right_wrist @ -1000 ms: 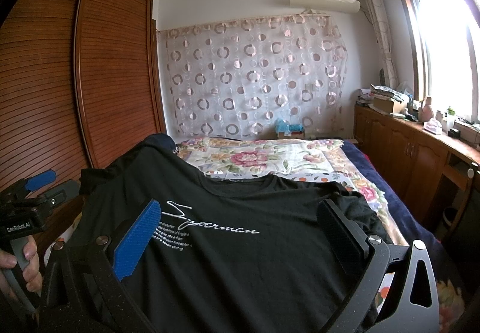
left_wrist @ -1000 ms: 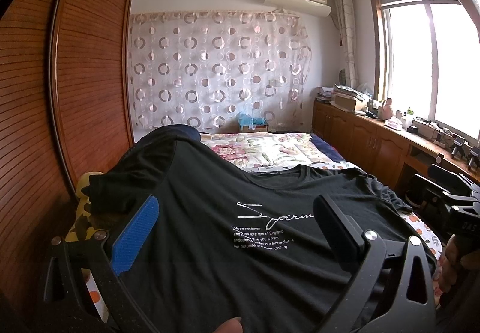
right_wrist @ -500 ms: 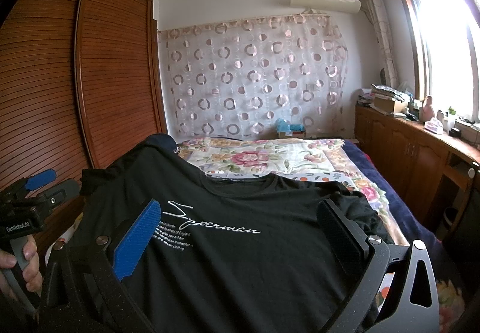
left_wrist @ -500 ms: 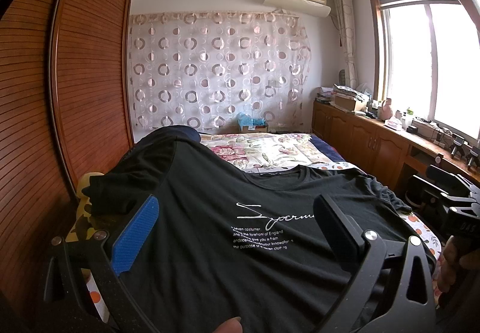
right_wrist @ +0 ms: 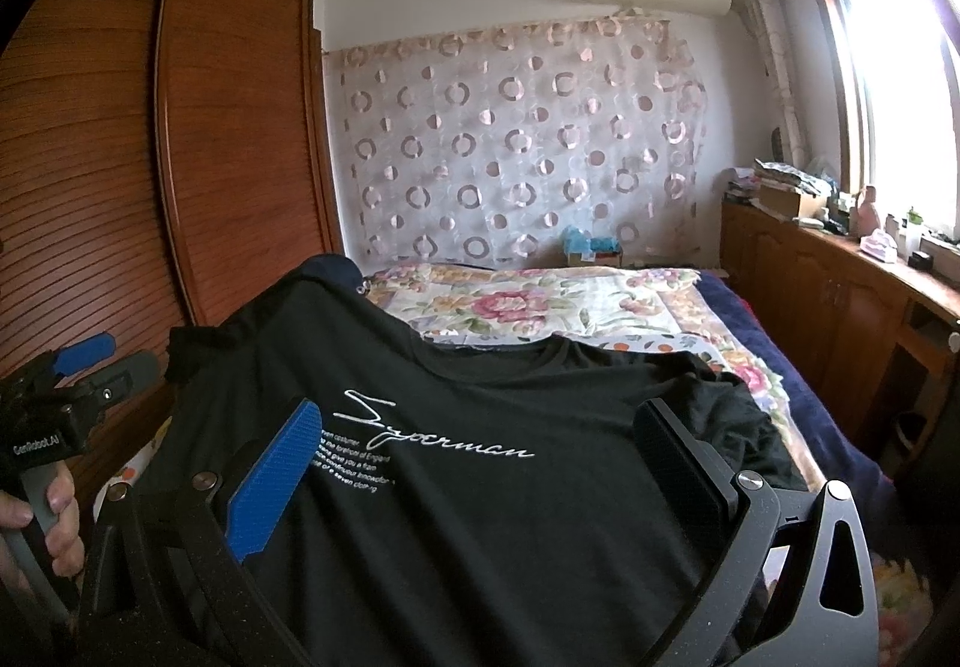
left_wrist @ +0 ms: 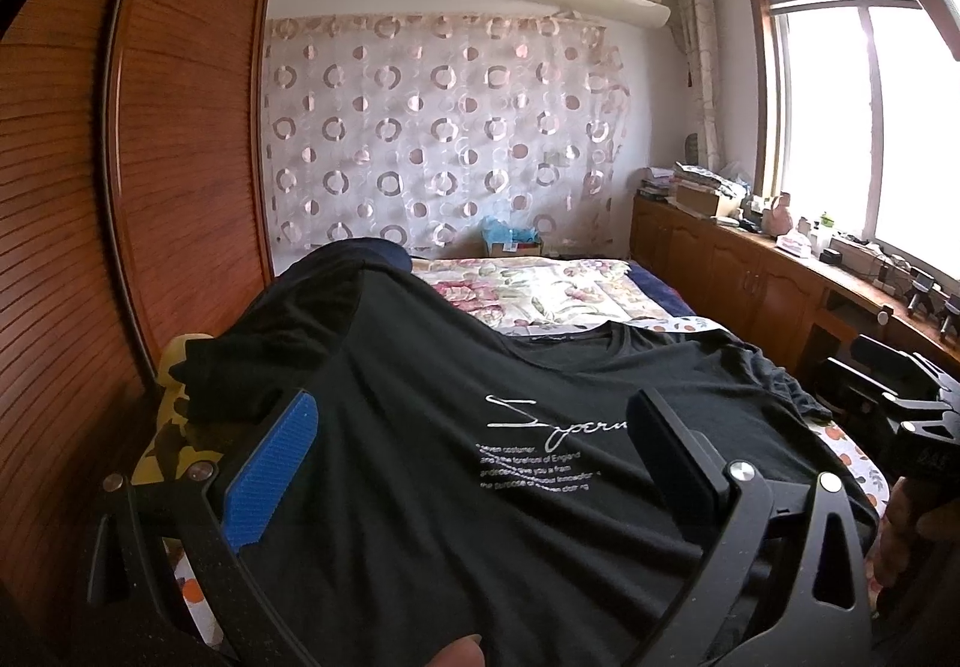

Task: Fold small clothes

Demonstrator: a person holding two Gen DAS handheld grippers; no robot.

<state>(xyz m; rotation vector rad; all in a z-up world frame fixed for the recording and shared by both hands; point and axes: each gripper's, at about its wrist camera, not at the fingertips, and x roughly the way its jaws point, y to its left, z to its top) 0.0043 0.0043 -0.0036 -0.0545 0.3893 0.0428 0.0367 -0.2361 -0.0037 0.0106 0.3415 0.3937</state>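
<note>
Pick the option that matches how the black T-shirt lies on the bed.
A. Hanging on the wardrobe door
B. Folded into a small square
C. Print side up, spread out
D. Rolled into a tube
C: the black T-shirt lies spread out, its white script print facing up.

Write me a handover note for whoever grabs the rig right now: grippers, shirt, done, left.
Left gripper: open, fingers spread wide over the black T-shirt, holding nothing.
Right gripper: open, same pose over the shirt's right half, holding nothing.
Shirt: lies print side up on the floral bedspread, collar toward the far end of the bed, left sleeve out toward the wardrobe, right sleeve bunched at the bed's edge.
Done: shirt spread out; no fold is visible.
Left: likely smooth the bunched right sleeve, then fold sleeves and sides inward, then fold the length over.
</note>
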